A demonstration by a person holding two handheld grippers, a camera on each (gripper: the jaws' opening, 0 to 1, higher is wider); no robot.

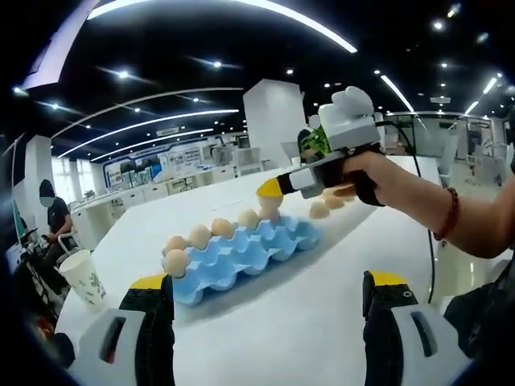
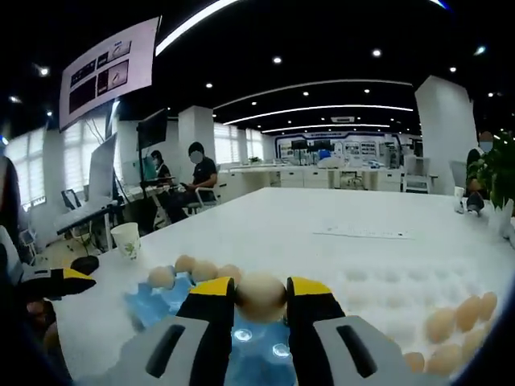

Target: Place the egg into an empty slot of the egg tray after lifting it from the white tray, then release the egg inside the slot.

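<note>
A tan egg (image 2: 260, 299) is pinched between the yellow-tipped jaws of my right gripper (image 2: 260, 291), which is shut on it just above the blue egg tray (image 2: 153, 312). The tray's far row holds several eggs (image 2: 186, 264); some nearer slots show bare blue. Seen from the left gripper view, the right gripper (image 1: 271, 191), held by a hand, hangs over the far end of the blue egg tray (image 1: 249, 256). My left gripper (image 1: 269, 297) stands wide open near the tray's front, holding nothing. The white tray (image 2: 378, 283) to the right carries more eggs (image 2: 439, 323).
A paper cup (image 1: 82, 277) stands on the white table left of the blue tray, also seen as the cup (image 2: 126, 240). People sit at desks (image 2: 195, 173) beyond the table's left edge. A potted plant (image 1: 312, 143) stands behind the white tray.
</note>
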